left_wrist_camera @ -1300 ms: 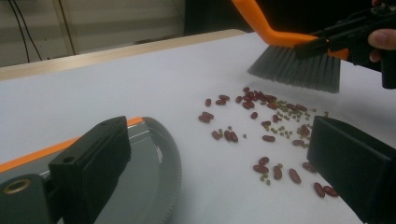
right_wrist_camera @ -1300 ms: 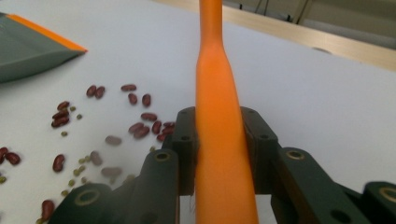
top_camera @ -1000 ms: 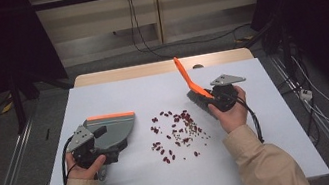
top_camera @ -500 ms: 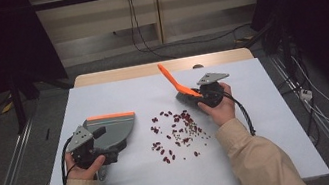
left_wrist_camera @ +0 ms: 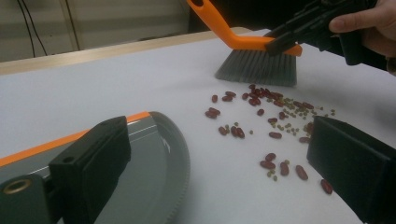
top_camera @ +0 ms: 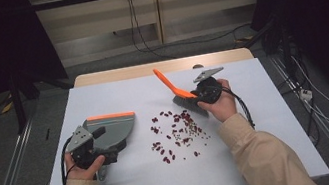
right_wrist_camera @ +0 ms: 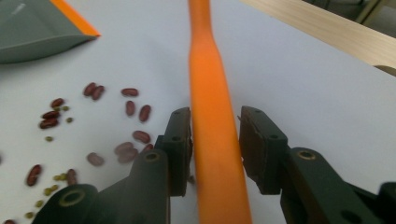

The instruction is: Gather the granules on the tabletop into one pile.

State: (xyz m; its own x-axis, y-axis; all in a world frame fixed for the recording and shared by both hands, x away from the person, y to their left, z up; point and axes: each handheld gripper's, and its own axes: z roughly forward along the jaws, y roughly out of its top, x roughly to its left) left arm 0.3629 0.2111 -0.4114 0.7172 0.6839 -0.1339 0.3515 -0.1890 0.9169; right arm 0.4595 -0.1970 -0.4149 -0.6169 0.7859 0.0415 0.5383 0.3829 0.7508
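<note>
A brush [top_camera: 189, 102] with an orange handle [right_wrist_camera: 210, 93] and grey bristles [left_wrist_camera: 257, 67] stands on the table at the far right edge of a scatter of red and small green beans [top_camera: 178, 126] [left_wrist_camera: 273, 116] [right_wrist_camera: 93, 122]. My right gripper [top_camera: 192, 96] [right_wrist_camera: 215, 122] has the handle between its jaws, which have just been opening. One pad lies against the handle and a gap shows at the other. A grey dustpan [top_camera: 113, 127] [left_wrist_camera: 149, 163] with an orange lip lies left of the beans. My left gripper [top_camera: 108, 143] [left_wrist_camera: 219, 135] is wide open, one jaw over the pan.
A white sheet [top_camera: 102, 95] covers the table, with a wooden strip [top_camera: 163, 66] along its far edge. A cable [top_camera: 241, 110] trails from the right gripper. The dustpan's corner [right_wrist_camera: 37, 28] shows at the right gripper view's top left. Dark floor and rails surround the table.
The right hand has carried the brush leftward to the far edge of the bean pile, its handle now leaning lower to the left. The left hand and dustpan have stayed put.
</note>
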